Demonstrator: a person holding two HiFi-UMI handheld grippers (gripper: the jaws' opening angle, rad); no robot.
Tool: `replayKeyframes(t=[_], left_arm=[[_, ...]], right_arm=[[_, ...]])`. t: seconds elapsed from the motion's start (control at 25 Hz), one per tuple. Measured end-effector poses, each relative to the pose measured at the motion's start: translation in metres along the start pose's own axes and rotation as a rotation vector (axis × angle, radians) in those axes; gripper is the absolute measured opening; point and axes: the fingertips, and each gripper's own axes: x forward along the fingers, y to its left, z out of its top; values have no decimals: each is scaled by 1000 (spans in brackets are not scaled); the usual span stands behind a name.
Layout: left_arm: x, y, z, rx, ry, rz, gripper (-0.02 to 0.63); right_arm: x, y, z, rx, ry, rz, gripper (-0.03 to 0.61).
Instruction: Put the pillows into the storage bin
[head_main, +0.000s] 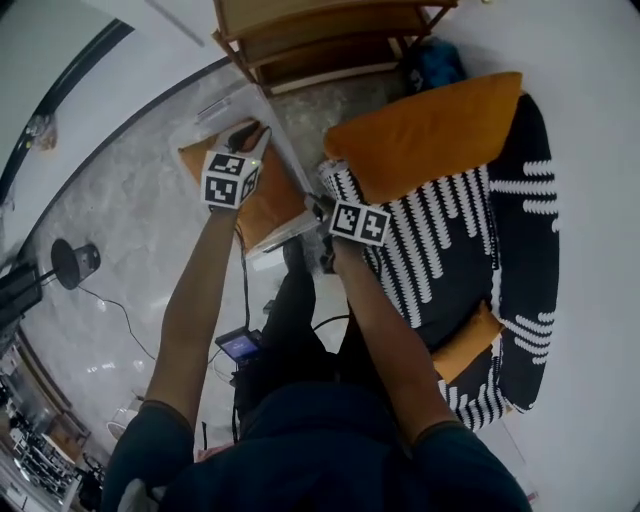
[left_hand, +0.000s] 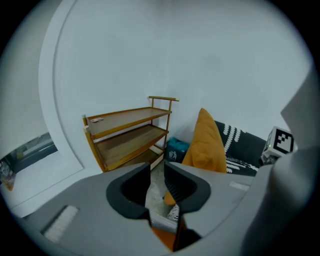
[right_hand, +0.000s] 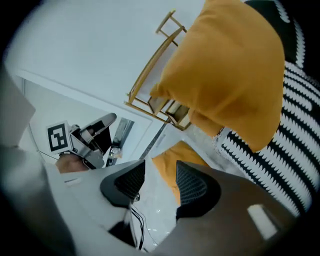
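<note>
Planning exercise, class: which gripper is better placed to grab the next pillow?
Right. The right gripper is open and nearer the big orange pillow; the left gripper hangs over the bin.

Wooden shelf (head_main: 320, 45) beside striped sofa (head_main: 445, 250) (blue bag (head_main: 436, 64) between).

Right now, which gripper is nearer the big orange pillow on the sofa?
Right. Right gripper is just beside the pillow; left gripper is farther off, over the storage bin.
</note>
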Motion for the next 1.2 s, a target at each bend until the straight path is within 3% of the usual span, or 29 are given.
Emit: replayKeyframes(t=[0.2,0.44,0.72,0.92,1.2], left_arm=[[24,-65,21,-60,-32,-47,86],[52,-130,14,-264,-51,-66,100],[74,-186,-22,-478,-67,-3,166],[94,-217,-51,-625,-96,26,234],[135,-257,-78,-654,-56,39,373]], right_arm=[[-68,-24,69,-88,-98,-3,178],[-154,-67,160,-224,-196,-37,183],[-245,-140,277,-482,-265,-149,224],[-279,-195,346,-682,-180,-253,255],[-270,-255,385,-872,13,-291,335]])
